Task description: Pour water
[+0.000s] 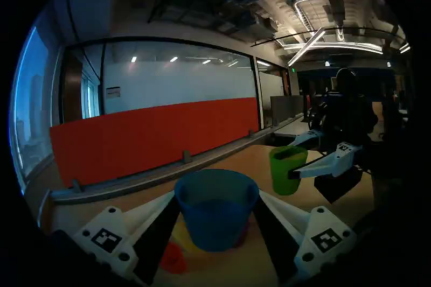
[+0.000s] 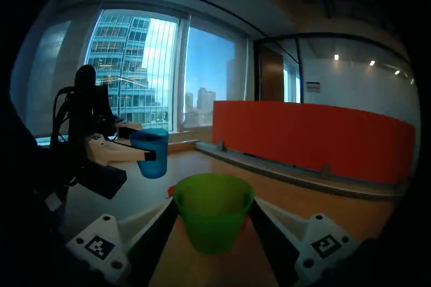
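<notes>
We find the left gripper (image 1: 218,217) closed on a blue cup (image 1: 216,209), one finger pressing each side of its wall. The cup stands upright over the near part of the table (image 1: 240,159). Its lower half looks darker than the upper, but we cannot tell whether that is water.

The right gripper (image 2: 213,217) likewise clamps a green cup (image 2: 214,209) between both fingers. This cup is upright too and held over the table. We cannot make out what is inside it.

In the left gripper view, the green cup sits farther across the table than the blue cup, and the two are apart. A red item (image 1: 173,257) and a yellow item (image 1: 183,233) lie on the table beneath the blue cup, too hidden to identify. An orange partition (image 1: 161,136) runs along the table's far edge.
</notes>
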`<action>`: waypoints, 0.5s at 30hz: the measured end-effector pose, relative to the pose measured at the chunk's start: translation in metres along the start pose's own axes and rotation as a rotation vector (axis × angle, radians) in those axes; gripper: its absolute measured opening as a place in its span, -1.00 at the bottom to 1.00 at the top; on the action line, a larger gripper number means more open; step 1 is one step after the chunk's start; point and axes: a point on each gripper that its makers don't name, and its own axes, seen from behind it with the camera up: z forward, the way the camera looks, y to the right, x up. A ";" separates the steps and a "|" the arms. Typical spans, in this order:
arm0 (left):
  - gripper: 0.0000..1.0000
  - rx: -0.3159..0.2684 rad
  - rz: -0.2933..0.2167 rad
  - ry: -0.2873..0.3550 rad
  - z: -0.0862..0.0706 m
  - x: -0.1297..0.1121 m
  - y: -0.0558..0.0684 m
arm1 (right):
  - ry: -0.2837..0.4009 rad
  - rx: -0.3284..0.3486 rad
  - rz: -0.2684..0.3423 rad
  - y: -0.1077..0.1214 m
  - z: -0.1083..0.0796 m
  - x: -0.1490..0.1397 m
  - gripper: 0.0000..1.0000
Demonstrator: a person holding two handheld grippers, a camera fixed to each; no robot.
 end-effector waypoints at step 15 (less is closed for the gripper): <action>0.72 0.034 0.229 0.021 0.006 0.030 -0.004 | -0.002 0.098 -0.005 -0.038 0.022 -0.003 0.82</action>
